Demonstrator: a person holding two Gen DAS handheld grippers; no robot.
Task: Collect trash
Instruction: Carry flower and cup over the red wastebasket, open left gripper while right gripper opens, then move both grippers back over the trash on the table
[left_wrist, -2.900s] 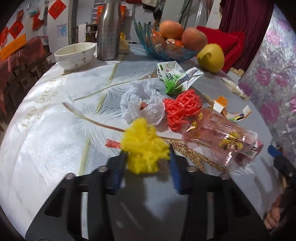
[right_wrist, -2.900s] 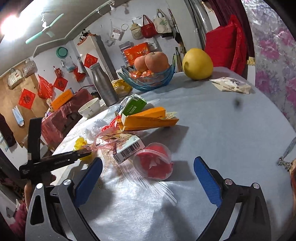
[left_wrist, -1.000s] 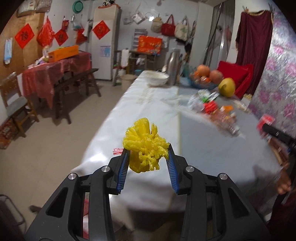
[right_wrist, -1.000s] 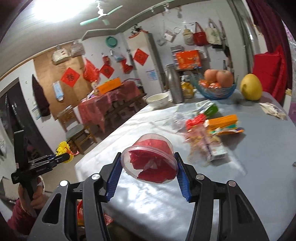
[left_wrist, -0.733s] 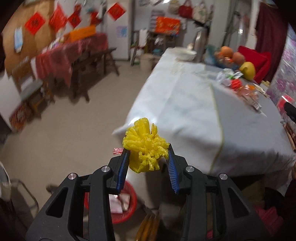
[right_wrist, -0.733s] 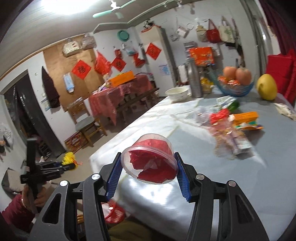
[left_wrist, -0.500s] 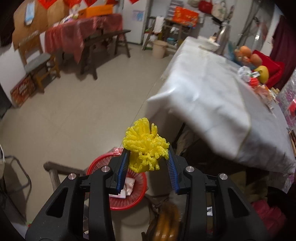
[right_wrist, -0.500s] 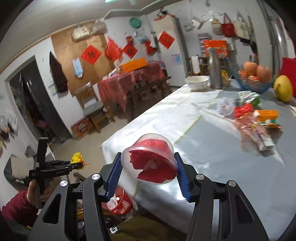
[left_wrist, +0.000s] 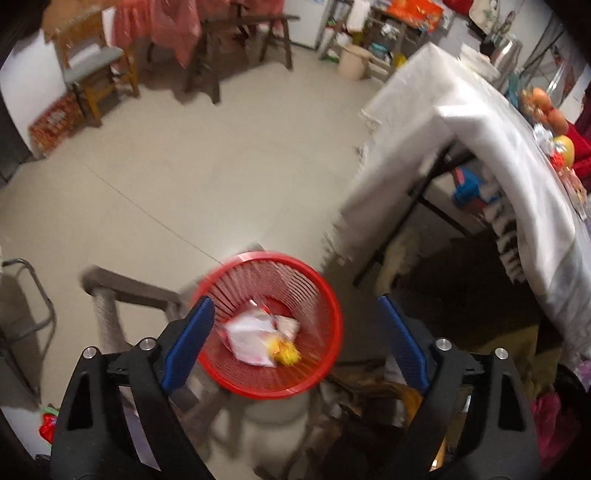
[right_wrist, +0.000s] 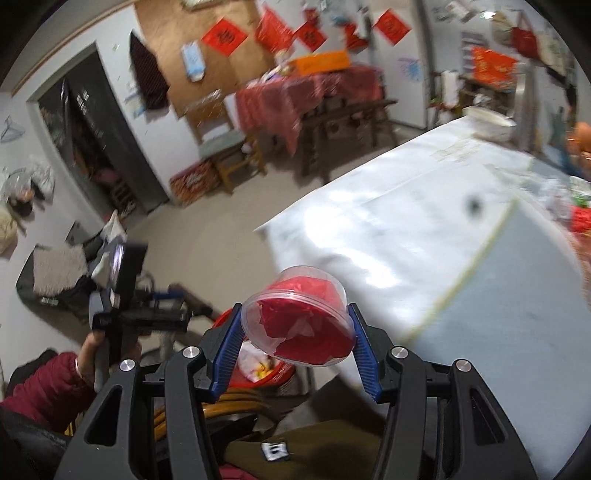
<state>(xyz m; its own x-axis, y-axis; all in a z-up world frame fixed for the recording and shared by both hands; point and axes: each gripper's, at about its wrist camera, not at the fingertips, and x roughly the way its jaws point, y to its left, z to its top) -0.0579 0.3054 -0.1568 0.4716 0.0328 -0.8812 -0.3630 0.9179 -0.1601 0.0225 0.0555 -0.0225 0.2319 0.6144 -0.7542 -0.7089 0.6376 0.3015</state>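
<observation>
A red mesh trash basket (left_wrist: 321, 291) stands on the floor beside the table. Inside it lie white wrappers (left_wrist: 255, 334) and the yellow foam net (left_wrist: 286, 354). My left gripper (left_wrist: 295, 332) is open and empty, held above the basket. My right gripper (right_wrist: 295, 338) is shut on a clear plastic cup stuffed with red paper (right_wrist: 303, 317), held in the air off the table's near edge. Part of the basket (right_wrist: 273, 369) shows below the cup. The left gripper (right_wrist: 162, 306) shows in the right wrist view too, at the left.
The white-clothed table (left_wrist: 517, 155) runs along the right, with fruit (left_wrist: 561, 147) and leftover trash at its far end. A stool frame (left_wrist: 122, 291) stands left of the basket. A wooden chair (left_wrist: 92, 70) and a red-clothed table (right_wrist: 306, 96) stand across the floor.
My left gripper opened and the yellow foam net dropped into the red basket. Both grippers swung away from the table toward the floor; the right one still holds the cup.
</observation>
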